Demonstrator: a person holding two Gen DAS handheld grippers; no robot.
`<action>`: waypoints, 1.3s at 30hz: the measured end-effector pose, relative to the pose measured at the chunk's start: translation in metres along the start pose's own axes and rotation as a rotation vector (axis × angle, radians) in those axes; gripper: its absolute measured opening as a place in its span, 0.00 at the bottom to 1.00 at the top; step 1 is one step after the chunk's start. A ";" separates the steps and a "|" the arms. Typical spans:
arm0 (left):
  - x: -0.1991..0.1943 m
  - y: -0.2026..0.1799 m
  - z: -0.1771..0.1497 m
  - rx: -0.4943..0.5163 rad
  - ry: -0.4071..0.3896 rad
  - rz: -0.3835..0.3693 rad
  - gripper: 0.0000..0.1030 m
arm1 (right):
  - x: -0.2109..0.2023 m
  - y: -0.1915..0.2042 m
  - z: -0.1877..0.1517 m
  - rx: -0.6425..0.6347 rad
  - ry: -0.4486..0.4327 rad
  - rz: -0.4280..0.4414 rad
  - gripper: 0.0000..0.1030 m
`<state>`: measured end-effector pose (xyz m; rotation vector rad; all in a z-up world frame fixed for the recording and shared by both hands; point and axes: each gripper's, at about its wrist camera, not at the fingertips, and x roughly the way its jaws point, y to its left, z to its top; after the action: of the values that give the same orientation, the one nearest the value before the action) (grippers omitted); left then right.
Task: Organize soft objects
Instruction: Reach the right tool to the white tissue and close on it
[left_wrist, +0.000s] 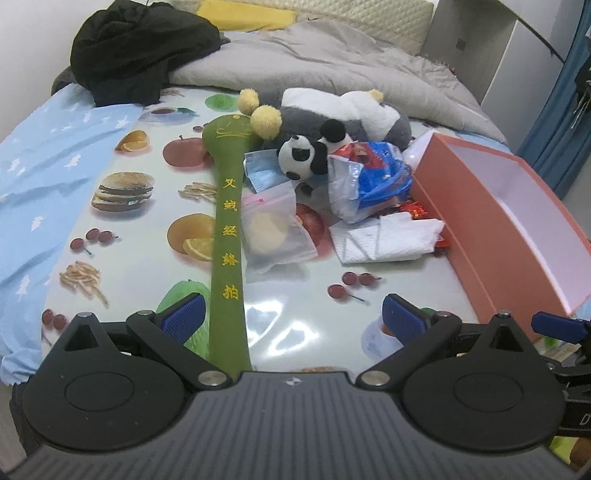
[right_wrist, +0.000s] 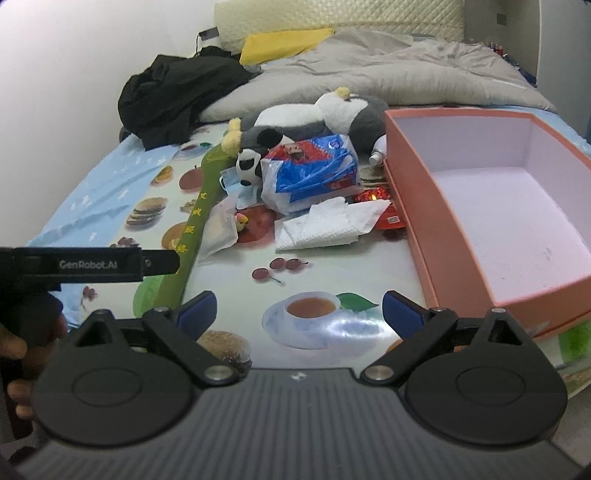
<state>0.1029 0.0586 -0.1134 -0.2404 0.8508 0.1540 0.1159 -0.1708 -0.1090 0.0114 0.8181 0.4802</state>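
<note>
A long green fabric bat (left_wrist: 228, 236) (right_wrist: 192, 229) with yellow characters lies on the fruit-print cloth, its handle end reaching between my left gripper's fingers. My left gripper (left_wrist: 293, 317) is open and touches nothing. A small panda plush (left_wrist: 303, 157) (right_wrist: 248, 166) and a larger grey and white plush (left_wrist: 347, 110) (right_wrist: 317, 118) lie behind it, with yellow pom-poms (left_wrist: 264, 120). An open salmon-pink box (left_wrist: 506, 218) (right_wrist: 498, 206) stands at the right. My right gripper (right_wrist: 299, 314) is open above a printed teacup, left of the box's near corner.
Beside the plush toys lie a blue and white plastic bag (left_wrist: 369, 177) (right_wrist: 314, 173), a zip bag (left_wrist: 273, 229), white tissues (left_wrist: 384, 240) (right_wrist: 325, 225) and a face mask (left_wrist: 262, 171). Black clothing (left_wrist: 140, 48) and a grey duvet (left_wrist: 332, 62) cover the far bed.
</note>
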 end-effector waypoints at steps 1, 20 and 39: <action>0.005 0.001 0.001 0.002 0.003 0.002 1.00 | 0.005 0.001 0.001 -0.006 0.003 0.000 0.95; 0.092 0.011 0.041 0.000 0.042 0.038 0.94 | 0.101 -0.009 0.027 -0.035 0.021 -0.010 0.95; 0.155 -0.006 0.053 0.123 0.109 0.099 0.57 | 0.177 -0.030 0.044 -0.057 0.092 -0.028 0.67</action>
<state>0.2436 0.0732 -0.1966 -0.0923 0.9776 0.1821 0.2620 -0.1163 -0.2085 -0.0756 0.8937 0.4807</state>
